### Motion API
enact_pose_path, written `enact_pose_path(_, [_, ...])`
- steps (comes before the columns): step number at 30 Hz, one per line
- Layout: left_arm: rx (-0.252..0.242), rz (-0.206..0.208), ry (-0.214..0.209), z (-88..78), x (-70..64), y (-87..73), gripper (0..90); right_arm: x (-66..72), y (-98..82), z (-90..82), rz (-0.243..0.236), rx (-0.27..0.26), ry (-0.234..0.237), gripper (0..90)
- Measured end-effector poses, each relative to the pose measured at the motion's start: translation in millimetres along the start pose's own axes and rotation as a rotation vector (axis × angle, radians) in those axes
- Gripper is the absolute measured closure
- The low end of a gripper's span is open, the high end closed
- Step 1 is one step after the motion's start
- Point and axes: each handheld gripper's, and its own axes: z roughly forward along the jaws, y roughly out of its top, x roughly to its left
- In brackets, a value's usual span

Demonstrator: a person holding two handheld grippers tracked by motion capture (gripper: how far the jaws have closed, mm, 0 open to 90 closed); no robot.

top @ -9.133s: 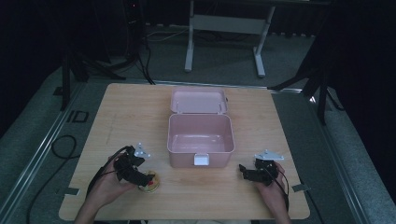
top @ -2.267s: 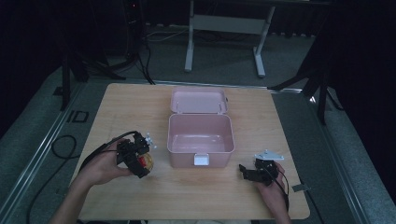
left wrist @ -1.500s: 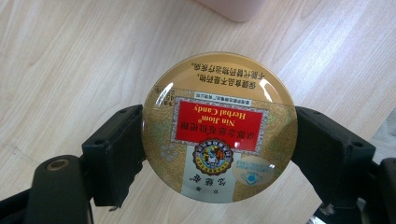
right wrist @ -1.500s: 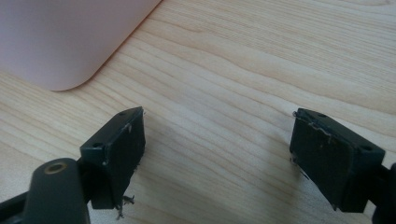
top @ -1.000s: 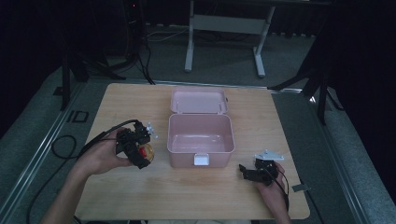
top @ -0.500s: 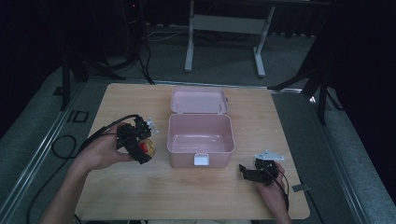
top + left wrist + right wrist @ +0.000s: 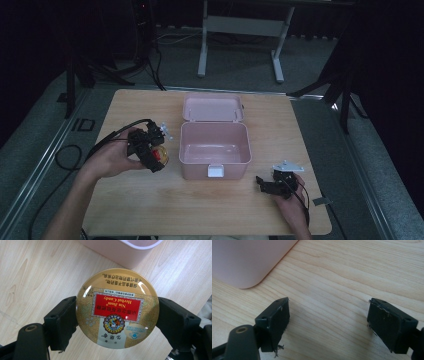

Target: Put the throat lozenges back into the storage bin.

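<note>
Right now my left hand-held gripper (image 7: 117, 320) is clamped on a round candy tin (image 7: 117, 308), one black jaw on each side of its rim, the gold lid with its red label facing the camera. In the high view that left hand-held gripper (image 7: 150, 150) hangs above the tabletop (image 7: 150, 200) just beside the left wall of the open pink box (image 7: 215, 150), whose lid (image 7: 212, 107) lies folded back behind it. I judge the step in hand to be carrying the tin over the wall and setting it down inside. To do it well I want to lift enough for the tin's lower edge to pass the near rim, move across until it sits over the bare floor of the box, then lower before letting the jaws part, so it lands flat and doesn't roll on its edge. The grip is across the widest part, which looks secure, though a smooth round rim could slip if I twist. My right hand-held gripper (image 7: 272, 185) rests low by the box's front right corner, jaws apart with nothing between them; in the right gripper view the pink box (image 7: 249, 260) is nearby.
</note>
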Motion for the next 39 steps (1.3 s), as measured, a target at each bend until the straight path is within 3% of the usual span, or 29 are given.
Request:
enact_pose_path(24, [-0.012,0.025,0.014,-7.0,0.6,22.4,20.9,0.2,0.1,0.1,0.000,0.001,0.003,17.3])
enact_pose_path(39, [-0.024,0.041,-0.008,-3.7,-0.8,37.3,20.9,0.2,0.1,0.0,-0.001,0.002,0.003,17.3])
